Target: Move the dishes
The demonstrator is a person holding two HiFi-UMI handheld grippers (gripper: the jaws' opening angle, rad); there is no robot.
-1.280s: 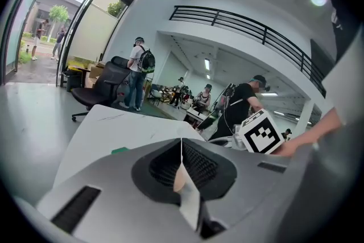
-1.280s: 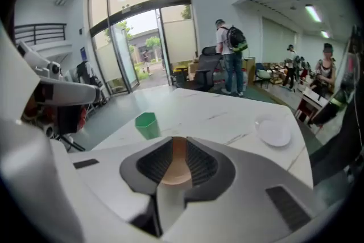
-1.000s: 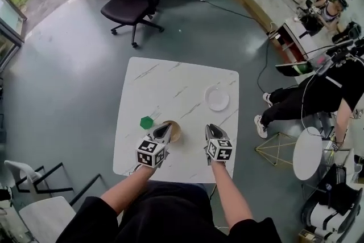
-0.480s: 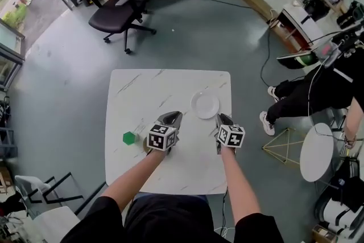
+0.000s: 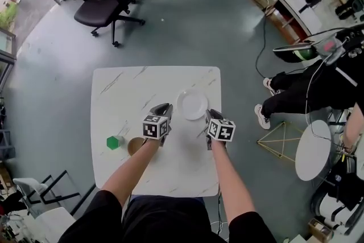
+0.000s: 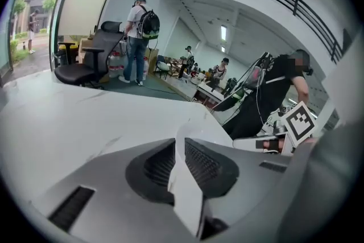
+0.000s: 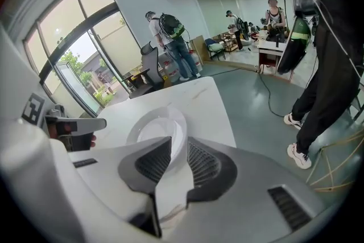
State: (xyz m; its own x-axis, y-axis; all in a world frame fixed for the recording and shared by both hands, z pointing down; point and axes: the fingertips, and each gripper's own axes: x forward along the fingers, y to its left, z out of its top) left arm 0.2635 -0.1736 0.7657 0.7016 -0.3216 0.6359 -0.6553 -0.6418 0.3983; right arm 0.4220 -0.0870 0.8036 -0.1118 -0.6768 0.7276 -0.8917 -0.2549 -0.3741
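Head view: white marble table under both grippers.
Green block: 8 o'clock from the table's centre.
Brown bowl: just beside the block, at its 3 o'clock.
Left gripper: jaws a narrow slit apart, nothing between them, near the plate's 9 o'clock edge.
Plate: white, 2 o'clock from the table's centre.
Right gripper: jaws pinch the plate's rim at 5 o'clock.
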